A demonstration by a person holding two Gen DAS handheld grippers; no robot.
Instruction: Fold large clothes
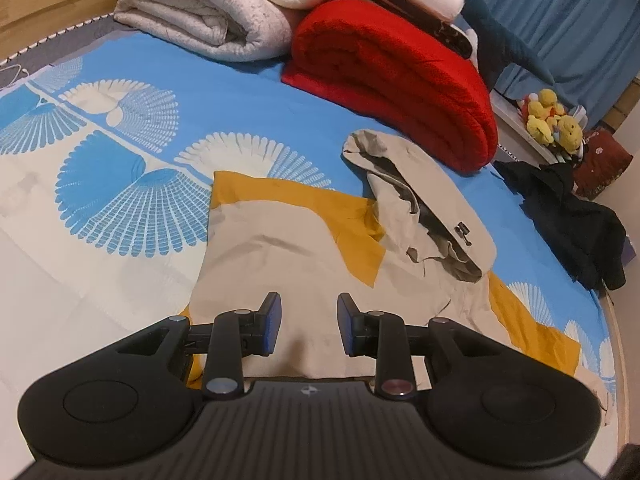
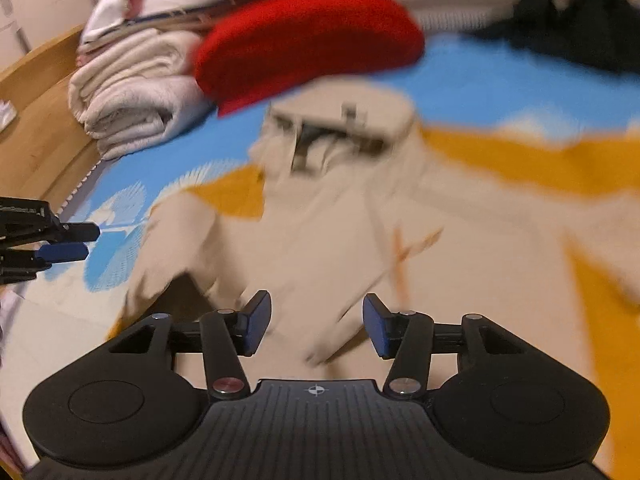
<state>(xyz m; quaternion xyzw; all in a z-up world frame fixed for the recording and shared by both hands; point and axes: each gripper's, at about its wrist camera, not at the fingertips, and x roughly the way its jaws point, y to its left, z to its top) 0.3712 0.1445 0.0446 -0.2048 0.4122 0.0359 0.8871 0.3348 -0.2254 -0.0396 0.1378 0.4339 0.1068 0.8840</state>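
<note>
A beige and mustard-yellow hooded jacket (image 1: pixel 280 240) lies spread on the bed, its hood (image 1: pixel 420 200) pointing toward the far right. My left gripper (image 1: pixel 310 320) hovers over the jacket's near beige part, open, with nothing pinched between its blue pads. The right wrist view is blurred. There the same jacket (image 2: pixel 320 232) fills the middle, and my right gripper (image 2: pixel 317 322) stands open above its beige fabric with nothing between the pads. The left gripper (image 2: pixel 64 244) also shows at the left edge of that view, beside the jacket's left sleeve.
The bed has a blue and white patterned sheet (image 1: pixel 120 140). A folded red blanket (image 1: pixel 400 80) and rolled white quilts (image 1: pixel 200 12) lie at the far end. A dark garment (image 1: pixel 572 220) hangs at the right edge, with yellow plush toys (image 1: pixel 552 120) beyond it.
</note>
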